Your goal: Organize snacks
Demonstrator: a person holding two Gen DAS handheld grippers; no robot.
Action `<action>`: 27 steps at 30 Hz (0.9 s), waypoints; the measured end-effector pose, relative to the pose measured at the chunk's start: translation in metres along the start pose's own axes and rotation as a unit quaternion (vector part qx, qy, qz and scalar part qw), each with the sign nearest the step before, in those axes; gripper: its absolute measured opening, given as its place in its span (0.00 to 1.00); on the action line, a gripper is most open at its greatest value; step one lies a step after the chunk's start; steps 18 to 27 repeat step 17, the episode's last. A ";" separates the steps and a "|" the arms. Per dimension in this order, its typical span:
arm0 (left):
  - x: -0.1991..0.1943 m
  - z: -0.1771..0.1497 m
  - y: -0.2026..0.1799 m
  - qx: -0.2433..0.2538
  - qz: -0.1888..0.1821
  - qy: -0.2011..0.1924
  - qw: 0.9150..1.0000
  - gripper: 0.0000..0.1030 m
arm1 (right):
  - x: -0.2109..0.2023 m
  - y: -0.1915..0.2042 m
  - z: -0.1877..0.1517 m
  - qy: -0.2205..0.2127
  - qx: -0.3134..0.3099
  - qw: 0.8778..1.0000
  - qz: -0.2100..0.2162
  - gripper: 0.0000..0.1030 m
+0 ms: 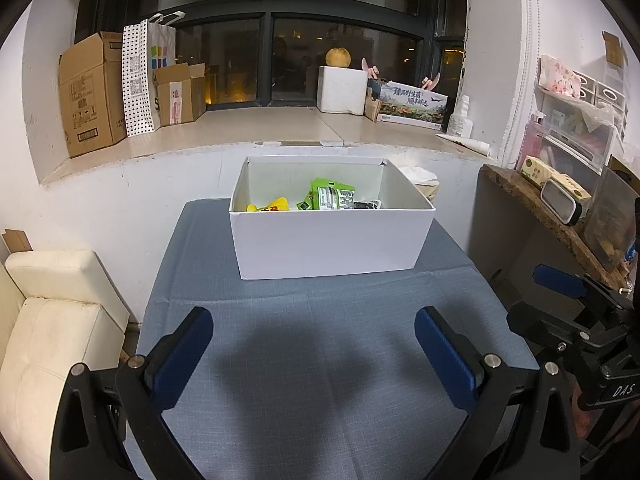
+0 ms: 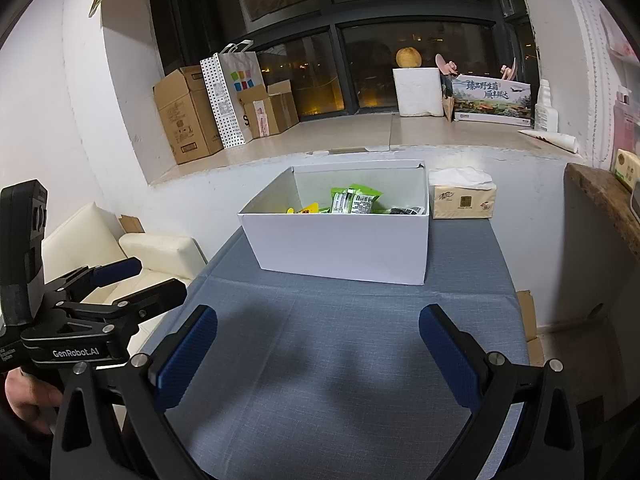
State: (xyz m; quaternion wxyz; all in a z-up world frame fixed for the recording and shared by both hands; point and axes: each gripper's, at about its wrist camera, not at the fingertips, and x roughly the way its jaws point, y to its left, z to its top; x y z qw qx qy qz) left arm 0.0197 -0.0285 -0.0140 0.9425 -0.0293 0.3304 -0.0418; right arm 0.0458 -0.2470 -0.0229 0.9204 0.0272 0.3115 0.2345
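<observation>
Snack packets (image 1: 332, 196) lie inside the white box (image 1: 328, 240) on the table (image 1: 312, 360); none remain on the visible cloth. Left gripper (image 1: 314, 354) and right gripper (image 2: 318, 354): fingers spread wide, holding nothing. Task appears essentially complete.

My left gripper (image 1: 314, 354) was a black frame of curved, cut-out arms with silver round-headed screws at the joints, its two fingers (image 1: 182, 358) faced with textured blue pads. My right gripper (image 2: 318, 354) matched it, same blue pads (image 2: 450, 360) and silver screws. White lettering read "GenRobot.AI" on the left body; the right carried what looked like "DAS". A bare hand (image 2: 28, 394) gripped the left handle
</observation>
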 end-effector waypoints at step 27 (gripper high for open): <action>-0.003 0.002 0.003 -0.001 -0.001 -0.007 1.000 1.00 | 0.000 0.000 -0.001 0.002 -0.001 1.000 -0.001 1.00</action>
